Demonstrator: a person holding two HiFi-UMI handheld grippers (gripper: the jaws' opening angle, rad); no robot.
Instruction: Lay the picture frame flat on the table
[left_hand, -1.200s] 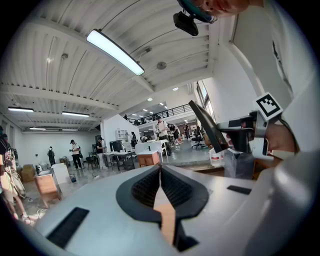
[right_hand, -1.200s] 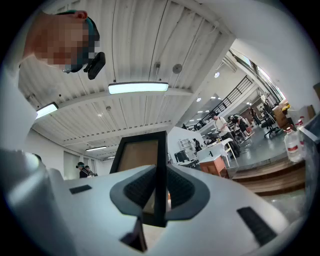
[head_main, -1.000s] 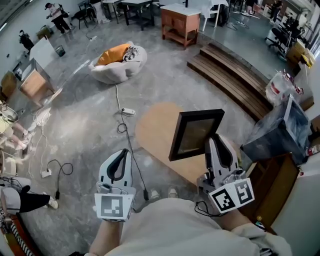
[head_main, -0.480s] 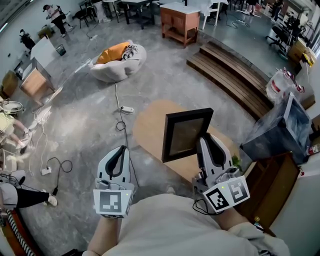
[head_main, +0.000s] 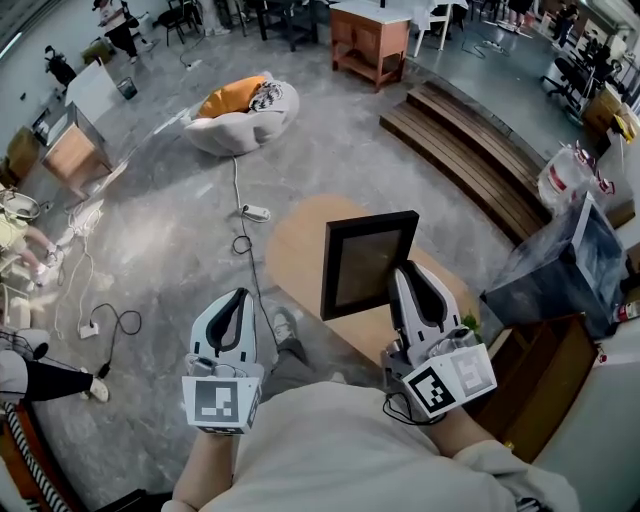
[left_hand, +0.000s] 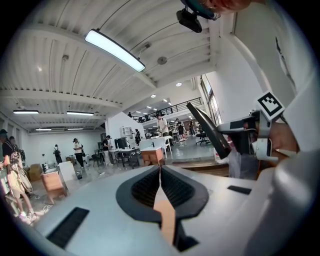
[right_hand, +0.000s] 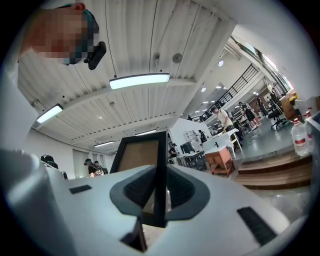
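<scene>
While the right gripper (head_main: 407, 272) clamps the frame (head_main: 365, 262) by its right edge, the frame stands upright in the air, its brown panel towards the person. In the head view it covers part of the round wooden table (head_main: 295, 250), which stands on the grey floor (head_main: 170, 230) just ahead of the person.

Seen from the right gripper view, the two jaws press on the black border of the frame (right_hand: 139, 155) from either side, and the gripper (right_hand: 159, 192) holds nothing else.

The left gripper (head_main: 237, 302) hangs over the floor to the left of the frame, apart from it and at about the height of the other gripper. Its own view shows the gripper (left_hand: 160, 172) with its jaws drawn together, pads meeting along a thin line and nothing between them. Off to the right in that view the frame (left_hand: 207, 127) appears almost edge-on and tilted, with the right gripper (left_hand: 245, 136) on it.

Farther off on the floor lie a beanbag (head_main: 245, 118) and a power strip (head_main: 256, 212); wooden steps (head_main: 470, 160) run to the right.
</scene>
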